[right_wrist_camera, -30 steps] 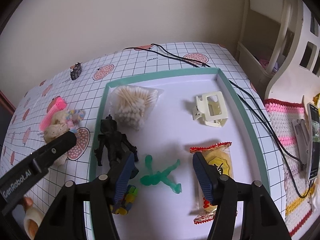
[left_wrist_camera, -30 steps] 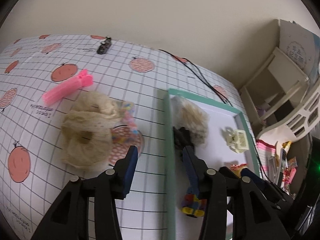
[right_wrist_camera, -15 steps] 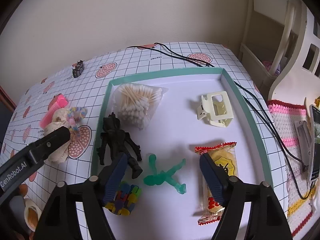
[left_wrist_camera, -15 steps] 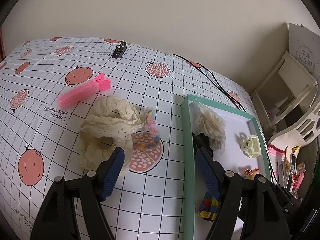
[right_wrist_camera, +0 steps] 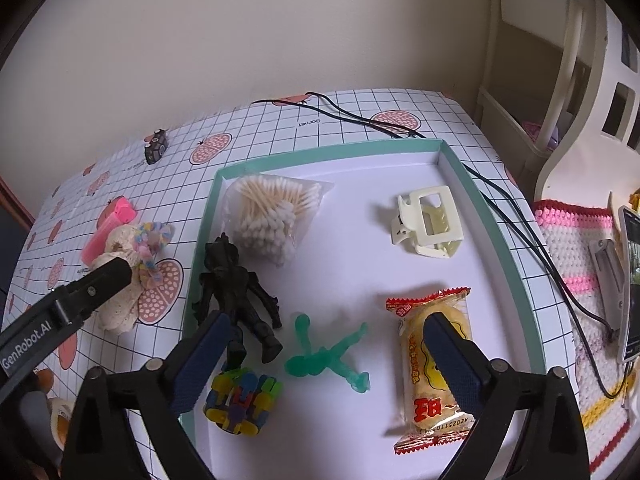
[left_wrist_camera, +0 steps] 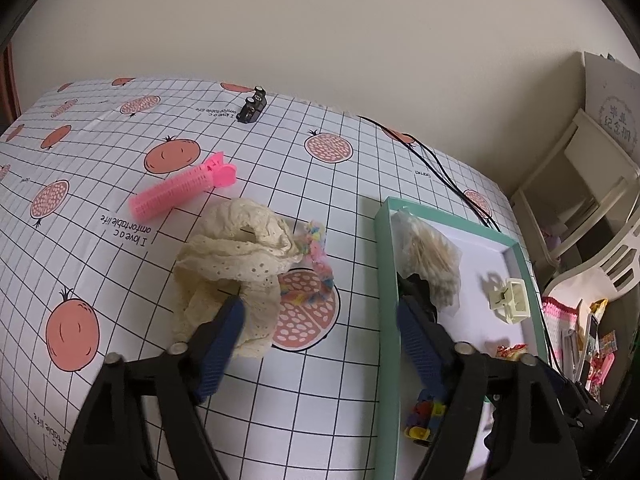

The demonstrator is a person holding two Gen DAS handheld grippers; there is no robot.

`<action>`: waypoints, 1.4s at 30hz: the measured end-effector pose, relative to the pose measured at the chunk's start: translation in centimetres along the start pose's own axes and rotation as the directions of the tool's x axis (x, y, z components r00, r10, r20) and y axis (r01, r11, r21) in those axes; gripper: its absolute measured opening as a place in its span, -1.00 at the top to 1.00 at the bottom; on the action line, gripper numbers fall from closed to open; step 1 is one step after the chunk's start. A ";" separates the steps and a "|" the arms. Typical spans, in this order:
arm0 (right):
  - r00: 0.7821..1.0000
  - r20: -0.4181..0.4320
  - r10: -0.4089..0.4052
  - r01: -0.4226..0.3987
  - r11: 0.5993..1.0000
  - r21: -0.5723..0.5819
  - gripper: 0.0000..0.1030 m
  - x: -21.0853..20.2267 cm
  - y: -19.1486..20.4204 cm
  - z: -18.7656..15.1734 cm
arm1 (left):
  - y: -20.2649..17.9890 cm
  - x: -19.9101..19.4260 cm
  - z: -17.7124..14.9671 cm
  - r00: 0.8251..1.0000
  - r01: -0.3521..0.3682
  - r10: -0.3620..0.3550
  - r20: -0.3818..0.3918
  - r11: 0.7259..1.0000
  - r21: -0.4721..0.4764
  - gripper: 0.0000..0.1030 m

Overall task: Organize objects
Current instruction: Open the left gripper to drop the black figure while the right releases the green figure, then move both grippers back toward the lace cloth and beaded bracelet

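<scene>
The stuff being sorted mostly sits in a shallow tray point(right_wrist_camera: 516, 256) with a mint-green rim and a smooth white floor, on the right side of the tabletop point(left_wrist_camera: 120, 264). In it: a crinkly clear bag of cotton swabs point(right_wrist_camera: 272, 212), a matte black action figure point(right_wrist_camera: 236, 288) lying on its back, a translucent green rubbery figure point(right_wrist_camera: 324, 356), a chunky multicolour plastic block toy point(right_wrist_camera: 240, 400), a glossy cream claw clip point(right_wrist_camera: 430, 220), and a snack in a clear wrapper with red zigzag ends point(right_wrist_camera: 434, 364); its print isn't readable apart from a date-code-looking string.

Outside the tray, on the tabletop's grid-and-fruit vinyl cloth: a cream eyelet-lace scrunchie point(left_wrist_camera: 232, 264), a pastel rainbow braided hair tie point(left_wrist_camera: 316, 256) touching it, a bristly pink hair roller point(left_wrist_camera: 180, 192), and a small black clip point(left_wrist_camera: 251, 110) by the wall. The cloth reads "I love a comfortable life".

Left gripper point(left_wrist_camera: 320, 324) hovers over the scrunchie's edge, jaws spread wide, holding nothing. Right gripper point(right_wrist_camera: 328, 344) is over the green figure, jaws wide and empty too. The left one's arm says "GenRobot.AI".
</scene>
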State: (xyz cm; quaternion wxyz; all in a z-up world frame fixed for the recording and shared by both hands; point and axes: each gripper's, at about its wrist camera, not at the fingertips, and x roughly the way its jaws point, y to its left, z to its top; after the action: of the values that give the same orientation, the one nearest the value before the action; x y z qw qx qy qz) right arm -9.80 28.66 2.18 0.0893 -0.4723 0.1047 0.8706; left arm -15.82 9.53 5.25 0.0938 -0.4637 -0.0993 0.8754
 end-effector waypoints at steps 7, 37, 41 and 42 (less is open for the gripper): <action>1.000 0.001 0.005 -0.005 1.000 -0.003 -1.00 0.1 0.1 0.0 | -0.1 -0.4 0.0 1.000 -0.001 0.001 0.020 1.000 0.004 -0.72; 0.998 0.032 0.062 -0.059 0.995 -0.084 -1.00 -0.3 5.9 0.2 | 6.8 -2.4 2.2 0.995 -0.069 0.079 0.069 0.989 -0.132 -0.89; 0.996 0.033 0.080 -0.076 0.990 -0.115 -1.00 -0.3 7.7 0.1 | 9.0 -2.9 2.5 0.993 -0.084 0.098 0.072 0.980 -0.182 -0.89; 0.996 0.032 0.086 -0.082 0.989 -0.121 -1.00 -0.3 8.2 0.1 | 9.6 -3.0 2.6 0.992 -0.087 0.102 0.073 0.977 -0.193 -0.89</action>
State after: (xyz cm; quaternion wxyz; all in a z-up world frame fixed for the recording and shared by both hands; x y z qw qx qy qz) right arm -11.79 20.81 3.31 0.0260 -0.4556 0.0705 0.8870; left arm -17.04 -0.74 6.52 0.0034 -0.4381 -0.1635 0.8839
